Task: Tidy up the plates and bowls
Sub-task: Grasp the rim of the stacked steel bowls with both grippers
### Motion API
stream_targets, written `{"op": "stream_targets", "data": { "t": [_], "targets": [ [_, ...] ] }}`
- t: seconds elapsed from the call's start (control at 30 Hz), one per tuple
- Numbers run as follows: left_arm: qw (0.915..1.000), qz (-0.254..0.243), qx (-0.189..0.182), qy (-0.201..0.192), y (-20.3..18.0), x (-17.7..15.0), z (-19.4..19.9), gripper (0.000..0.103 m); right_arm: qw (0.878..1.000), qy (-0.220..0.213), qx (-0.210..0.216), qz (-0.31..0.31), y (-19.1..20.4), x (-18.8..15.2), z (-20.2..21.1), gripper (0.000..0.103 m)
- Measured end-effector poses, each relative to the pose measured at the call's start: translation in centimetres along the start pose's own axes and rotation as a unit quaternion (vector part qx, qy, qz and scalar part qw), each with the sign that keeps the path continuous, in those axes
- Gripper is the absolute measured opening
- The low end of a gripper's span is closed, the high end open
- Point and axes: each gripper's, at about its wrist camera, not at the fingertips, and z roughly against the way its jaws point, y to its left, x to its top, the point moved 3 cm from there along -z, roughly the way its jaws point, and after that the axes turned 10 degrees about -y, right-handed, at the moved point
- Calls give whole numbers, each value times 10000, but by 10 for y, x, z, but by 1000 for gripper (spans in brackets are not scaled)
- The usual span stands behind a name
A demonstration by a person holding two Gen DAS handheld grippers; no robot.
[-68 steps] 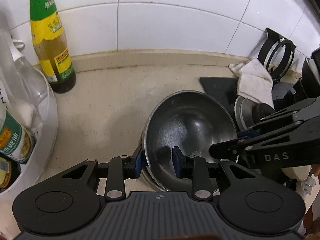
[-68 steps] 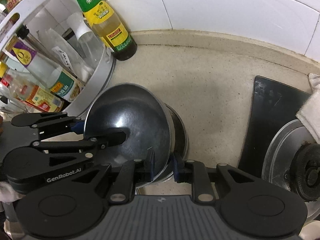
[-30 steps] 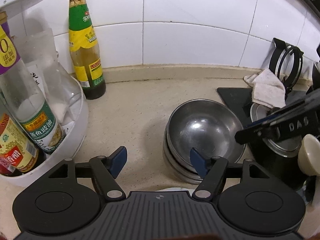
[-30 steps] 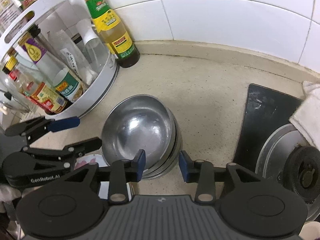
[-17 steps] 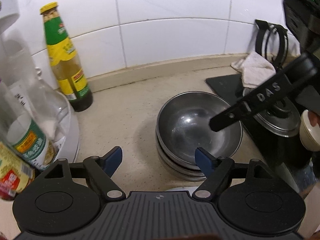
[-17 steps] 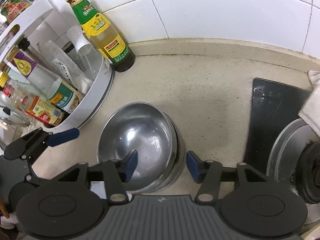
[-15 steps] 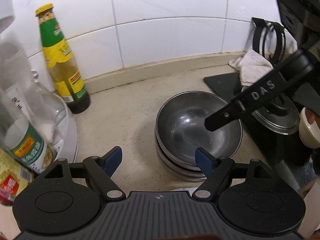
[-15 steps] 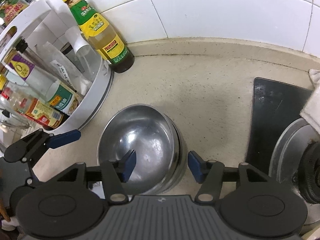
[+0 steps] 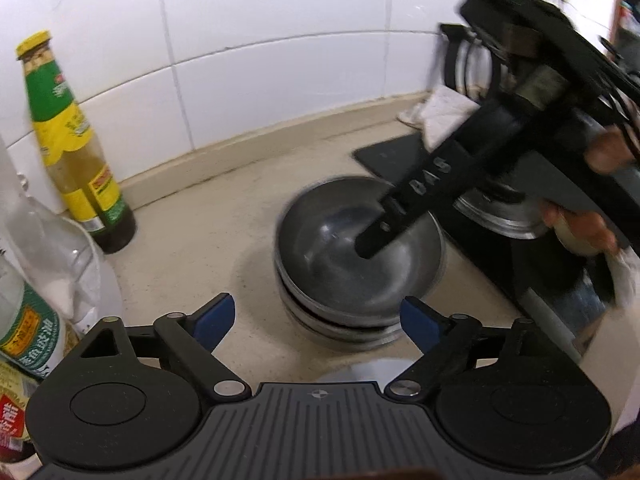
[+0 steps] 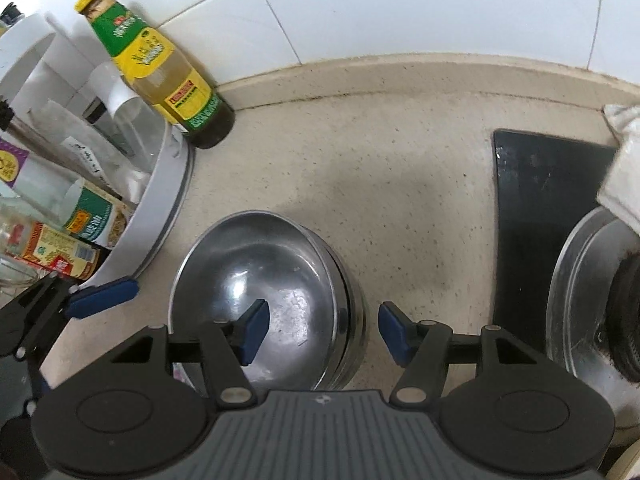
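A stack of steel bowls sits on the beige counter, seen from above in the right wrist view. My left gripper is open and empty, just short of the stack's near side. My right gripper is open and empty, raised above the stack's right rim. In the left wrist view one of its fingers reaches over the bowls. A white plate edge peeks out under my left gripper.
A green-and-yellow sauce bottle stands by the tiled wall. A white round rack of bottles is at the left. A black stove with a burner and a white cloth lies at the right.
Both grippers let go of the top bowl, which now rests nested on the stack. Both jaws opened wide and both grippers drew back and up.
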Motion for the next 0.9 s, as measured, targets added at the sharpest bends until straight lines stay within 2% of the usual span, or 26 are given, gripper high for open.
{"op": "stream_targets", "data": {
  "t": [0.13,0.37,0.53,0.7,0.9],
  "targets": [
    [9997,-215,-84,89,-4,-9,-6,93,9999,65,-29,-82,0,-4,-6,58],
    [9991,-183,-331,202,-1,-9,-27,96,9997,137,-66,-193,2,-9,-17,60],
    [9980,-303,-535,177,-8,-5,-37,97,9993,172,-62,-315,-1,-9,-23,62],
    [9975,-275,-627,164,-7,-2,-48,103,9986,162,32,-508,-5,-7,-26,63],
    [9973,-235,-686,107,-5,3,-63,103,9972,207,123,-709,-9,-2,-31,68]
  ]
}}
